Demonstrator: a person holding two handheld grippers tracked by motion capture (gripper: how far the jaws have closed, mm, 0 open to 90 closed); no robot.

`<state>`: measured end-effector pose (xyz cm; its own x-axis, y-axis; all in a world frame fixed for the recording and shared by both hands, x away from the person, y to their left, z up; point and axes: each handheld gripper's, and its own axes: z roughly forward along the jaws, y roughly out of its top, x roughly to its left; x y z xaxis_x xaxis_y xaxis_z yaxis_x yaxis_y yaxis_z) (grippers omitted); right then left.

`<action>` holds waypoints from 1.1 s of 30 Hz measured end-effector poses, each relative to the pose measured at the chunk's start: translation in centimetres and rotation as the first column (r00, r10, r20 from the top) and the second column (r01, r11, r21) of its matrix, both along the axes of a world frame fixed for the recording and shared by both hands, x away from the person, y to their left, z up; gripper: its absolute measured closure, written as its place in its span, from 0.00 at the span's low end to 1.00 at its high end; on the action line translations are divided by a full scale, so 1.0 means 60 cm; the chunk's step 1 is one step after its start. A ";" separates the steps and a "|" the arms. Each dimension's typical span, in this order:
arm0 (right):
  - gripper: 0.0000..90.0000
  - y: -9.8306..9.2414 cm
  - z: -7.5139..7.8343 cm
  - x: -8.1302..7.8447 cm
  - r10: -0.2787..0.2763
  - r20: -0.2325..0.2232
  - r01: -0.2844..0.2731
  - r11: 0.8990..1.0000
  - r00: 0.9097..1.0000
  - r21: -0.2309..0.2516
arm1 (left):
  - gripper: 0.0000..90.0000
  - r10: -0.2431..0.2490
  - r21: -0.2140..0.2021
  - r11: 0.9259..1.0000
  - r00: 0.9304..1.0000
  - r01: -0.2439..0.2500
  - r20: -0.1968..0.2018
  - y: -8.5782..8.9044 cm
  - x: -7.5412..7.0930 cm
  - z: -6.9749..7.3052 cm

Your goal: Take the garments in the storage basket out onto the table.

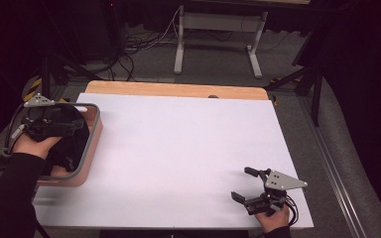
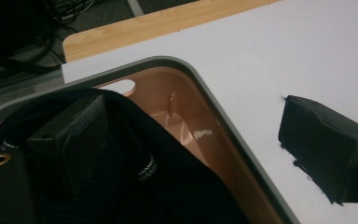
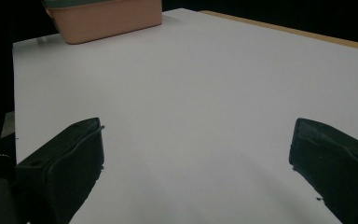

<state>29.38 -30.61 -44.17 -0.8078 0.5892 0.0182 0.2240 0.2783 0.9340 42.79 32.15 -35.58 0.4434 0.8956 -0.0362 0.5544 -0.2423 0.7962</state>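
A salmon-coloured basket (image 1: 98,130) with a grey rim (image 2: 223,126) stands at the table's left edge. Black cloth (image 1: 74,148) lies bundled inside it (image 2: 168,186). My left gripper (image 1: 72,128) hovers over the basket, open (image 2: 191,109): one jaw is above the cloth, the other is past the rim over the white table. Nothing is pressed between them. My right gripper (image 1: 242,183) rests near the front right corner of the table, open wide (image 3: 199,128), with only bare white surface between its jaws. The basket (image 3: 107,18) sits far off in the right gripper view.
A white sheet (image 1: 178,148) covers the wooden table, whose bare strip (image 1: 178,89) runs along the far edge. Beyond it, on the floor, are a metal stand (image 1: 218,29) and cables (image 1: 139,44). A grey rail (image 1: 337,163) runs along the right.
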 end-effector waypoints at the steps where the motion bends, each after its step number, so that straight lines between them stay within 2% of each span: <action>1: 0.04 0.000 0.000 0.000 0.000 0.000 0.000 1.000 1.000 0.000 | 0.10 0.004 0.004 1.000 1.000 -0.004 -0.005 0.001 0.003 -0.001; 4: 0.04 0.000 0.000 0.000 0.001 0.000 -0.001 1.000 1.000 0.002 | 0.10 0.017 0.026 1.000 1.000 -0.016 -0.027 0.005 0.014 -0.003; 9: 0.04 0.000 0.000 0.002 0.011 -0.002 -0.011 1.000 1.000 -0.001 | 0.11 0.059 0.025 0.998 0.996 -0.057 -0.069 0.017 0.032 -0.007; 13: 0.04 -0.001 0.000 0.001 0.011 0.001 -0.011 1.000 1.000 0.003 | 0.11 0.078 0.019 0.997 0.991 -0.076 -0.112 0.023 0.048 -0.016; 18: 0.04 -0.002 0.001 0.001 0.010 0.001 -0.010 1.000 1.000 0.007 | 0.11 0.104 0.035 0.994 0.983 -0.099 -0.148 0.030 0.065 -0.024; 21: 0.04 -0.002 0.001 0.001 0.011 0.000 -0.011 1.000 1.000 0.007 | 0.10 0.116 0.041 0.993 0.977 -0.110 -0.181 0.034 0.074 -0.033; 24: 0.04 -0.002 0.001 0.002 0.011 0.000 -0.011 1.000 1.000 0.007 | 0.10 0.125 0.054 0.992 0.973 -0.117 -0.196 0.037 0.080 -0.041; 31: 0.04 -0.002 0.001 0.003 0.015 -0.001 -0.015 1.000 1.000 0.006 | 0.07 0.140 0.085 0.989 0.958 -0.122 -0.252 0.036 0.097 -0.061; 33: 0.04 -0.003 0.001 0.003 0.015 -0.003 -0.015 1.000 1.000 0.005 | 0.07 0.146 0.080 0.989 0.948 -0.128 -0.282 0.037 0.102 -0.067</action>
